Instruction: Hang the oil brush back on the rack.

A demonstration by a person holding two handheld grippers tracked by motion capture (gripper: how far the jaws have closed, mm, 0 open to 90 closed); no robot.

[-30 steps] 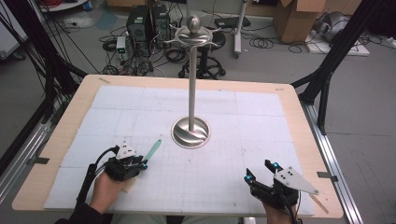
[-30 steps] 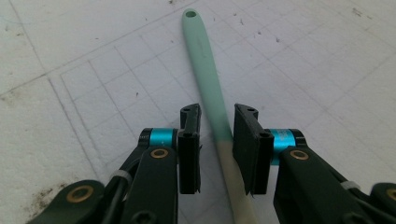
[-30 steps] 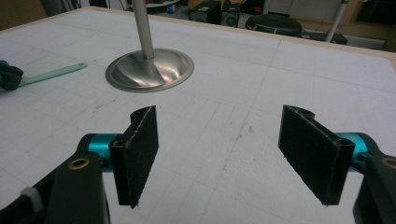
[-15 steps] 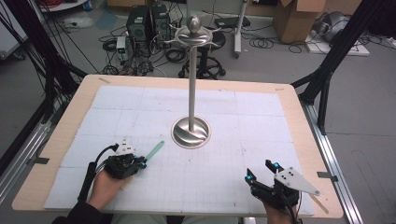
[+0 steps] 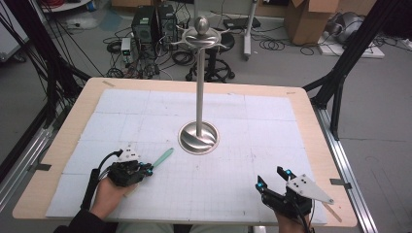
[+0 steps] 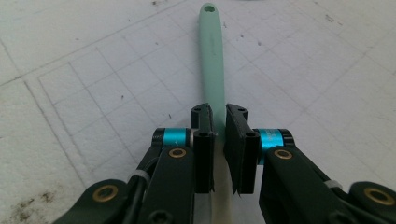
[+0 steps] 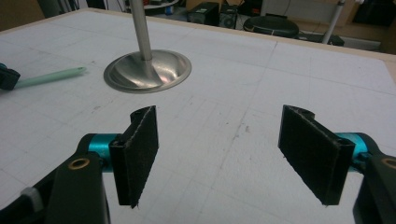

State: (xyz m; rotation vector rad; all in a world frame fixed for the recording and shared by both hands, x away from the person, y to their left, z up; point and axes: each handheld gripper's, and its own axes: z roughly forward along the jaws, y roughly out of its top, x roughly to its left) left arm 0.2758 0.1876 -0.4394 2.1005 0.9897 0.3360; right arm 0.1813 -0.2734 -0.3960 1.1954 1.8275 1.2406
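A slim mint-green utensil handle (image 6: 211,51) with a hole at its far end lies low over the white gridded mat. My left gripper (image 6: 219,119) is shut on its near part, and a paler section runs back under the jaws. From above, the left gripper (image 5: 148,167) sits at the front left with the handle (image 5: 163,157) pointing toward the stand. My right gripper (image 7: 219,140) is open with nothing between its pads. It hovers at the front right (image 5: 272,178).
A tall metal stand rises from a round dished base (image 5: 198,137) at mid-table, with curved hooks and a ball on top (image 5: 201,30). The right gripper view shows that base (image 7: 147,71) ahead and left. The wooden table edge (image 5: 335,160) borders the mat.
The green handle's far tip has drifted slightly to the right with my left gripper. The right gripper has stayed put.
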